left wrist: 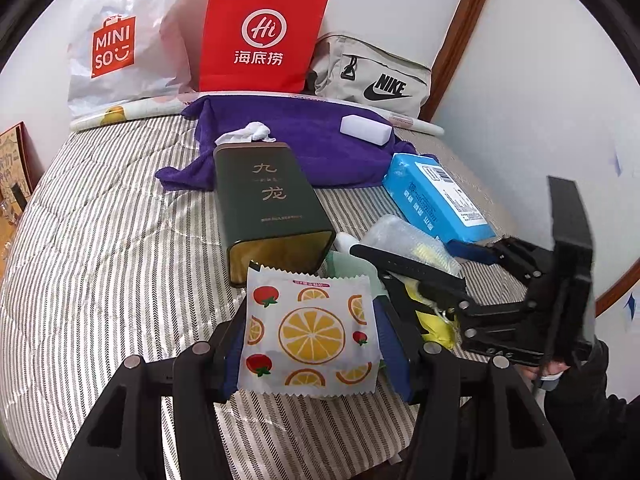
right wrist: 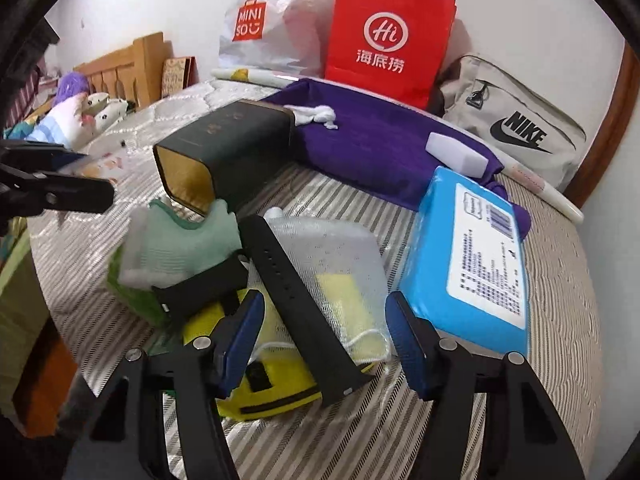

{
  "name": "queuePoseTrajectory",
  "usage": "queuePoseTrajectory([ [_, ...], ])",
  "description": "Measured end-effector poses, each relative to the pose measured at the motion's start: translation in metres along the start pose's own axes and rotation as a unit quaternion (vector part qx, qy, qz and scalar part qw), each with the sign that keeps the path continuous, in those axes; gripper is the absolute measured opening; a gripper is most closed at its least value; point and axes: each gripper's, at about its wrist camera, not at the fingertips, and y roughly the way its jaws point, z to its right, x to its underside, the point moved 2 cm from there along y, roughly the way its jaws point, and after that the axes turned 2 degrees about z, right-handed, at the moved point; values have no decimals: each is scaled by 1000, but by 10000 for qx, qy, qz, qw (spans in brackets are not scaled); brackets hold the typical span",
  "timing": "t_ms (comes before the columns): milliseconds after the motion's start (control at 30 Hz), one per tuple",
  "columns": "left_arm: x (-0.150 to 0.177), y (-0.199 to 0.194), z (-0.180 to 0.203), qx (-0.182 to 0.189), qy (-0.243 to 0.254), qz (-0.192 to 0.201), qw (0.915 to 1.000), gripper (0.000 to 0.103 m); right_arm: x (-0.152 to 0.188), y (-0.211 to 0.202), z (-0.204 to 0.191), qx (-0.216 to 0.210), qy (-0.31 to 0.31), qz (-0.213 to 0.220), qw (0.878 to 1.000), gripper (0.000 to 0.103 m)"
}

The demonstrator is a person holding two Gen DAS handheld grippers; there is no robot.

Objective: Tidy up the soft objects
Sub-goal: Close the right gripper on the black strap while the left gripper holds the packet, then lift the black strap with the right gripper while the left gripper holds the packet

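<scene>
Between the blue pads of the left gripper (left wrist: 310,340) sits a flat sachet (left wrist: 310,332) printed with orange slices and strawberries; both pads press its side edges, so the jaws pinch it just above the striped bedcover (left wrist: 100,248). Immediately beyond the sachet lies a dark green tin (left wrist: 268,204) on its side, gold-lined open end toward the camera, its far end on a purple towel (left wrist: 320,148). A crumpled white tissue (left wrist: 252,132) and a white sponge block (left wrist: 366,130) rest on that towel.

The right gripper (right wrist: 324,344) has its jaws spread, nothing pinched; a black strap (right wrist: 296,312) runs lengthwise through the gap without touching either pad. Under and beside the strap lies a white mesh pouch (right wrist: 344,272) holding something pale yellow, with a yellow-and-black item (right wrist: 272,392) below it. To its left a pale green knitted glove (right wrist: 176,248) touches the tin's open end. To its right, just beside the right pad, lies a blue wet-wipe pack (right wrist: 472,256), label up, its far corner on the towel.

Along the wall behind stand a white Miniso bag (left wrist: 116,48), a red paper bag (left wrist: 260,36) and a grey Nike bag (left wrist: 372,76). Soft toys (right wrist: 80,116) lie near a wooden headboard (right wrist: 128,64) in the right wrist view.
</scene>
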Motion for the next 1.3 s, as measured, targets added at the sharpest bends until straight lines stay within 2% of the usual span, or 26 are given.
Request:
queuePoseTrajectory([
  [233,5,-2,-8,115,-172,17,9998,55,3,9,-1,-133,7,-211,9997,61],
  [267,6,-1,-9,110,-187,10,9998,55,2,8,2,-229,89,-229,9994,54],
  [300,6,-2,-10,113,-199,6,9997,55,2,6,4,-332,175,-243,9990,39],
  [333,6,-2,-11,120,-209,5,9997,55,2,5,8,-462,284,-272,9982,30],
  [400,7,-3,-13,133,-231,13,9996,55,1,3,14,-665,558,-329,9957,24],
  [467,8,-3,-15,142,-268,20,9995,55,1,3,16,-766,689,-346,9941,23],
  [567,9,-3,-17,181,-323,8,9993,55,0,7,13,-688,595,-381,9951,24],
  [667,10,-4,-18,184,-337,-4,9993,55,-2,13,5,-610,433,-420,9963,30],
  [733,11,-4,-19,188,-348,-1,9992,55,-3,15,-1,-581,340,-346,9971,30],
  [800,12,-5,-20,174,-367,-1,9992,55,-4,16,-3,-548,272,-303,9977,24],
  [933,15,-7,-23,173,-438,4,9989,55,-5,6,1,-702,419,-151,9965,21],
  [1033,17,-6,-25,170,-510,-13,9986,55,-5,-6,6,-868,581,-40,9945,20],
  [1300,23,-2,-23,183,-631,-58,9978,55,8,-35,17,-771,811,155,9936,20],
])
